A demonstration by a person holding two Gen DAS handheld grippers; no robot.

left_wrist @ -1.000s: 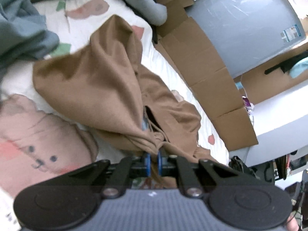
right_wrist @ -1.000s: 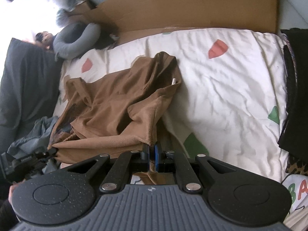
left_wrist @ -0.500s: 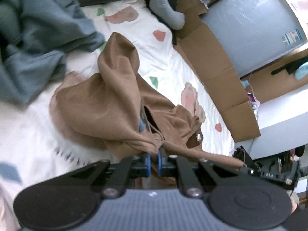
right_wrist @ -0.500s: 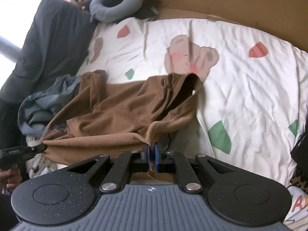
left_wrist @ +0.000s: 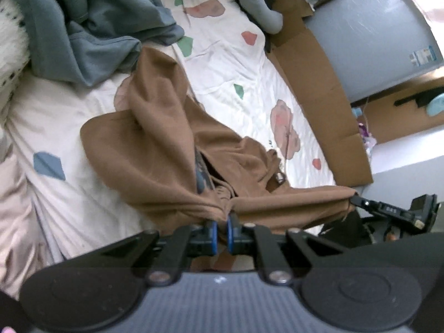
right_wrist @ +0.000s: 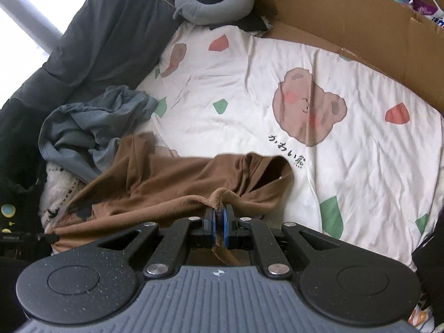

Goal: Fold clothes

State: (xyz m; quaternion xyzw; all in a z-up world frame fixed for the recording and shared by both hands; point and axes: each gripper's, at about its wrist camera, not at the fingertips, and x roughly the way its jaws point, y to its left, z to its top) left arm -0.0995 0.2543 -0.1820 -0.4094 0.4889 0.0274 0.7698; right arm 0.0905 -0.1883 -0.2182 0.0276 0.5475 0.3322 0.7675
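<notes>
A brown garment [left_wrist: 155,149] is held by one edge between both tools: the left gripper [left_wrist: 220,226] is clamped on a bunched bit of that edge, and the right gripper [right_wrist: 219,223] is pinched on it further along, so the edge is drawn fairly taut between them. The rest is left crumpled on the bed sheet [right_wrist: 347,166], sleeves twisted. A spreading step is judged to be in hand; the cloth would need to be laid flat on the sheet with the grip kept. A heap of blue-grey clothes [left_wrist: 91,27] lies against the garment's far end and could be caught. A neck pillow [right_wrist: 213,8] and cardboard [right_wrist: 347,19] lie beyond.
</notes>
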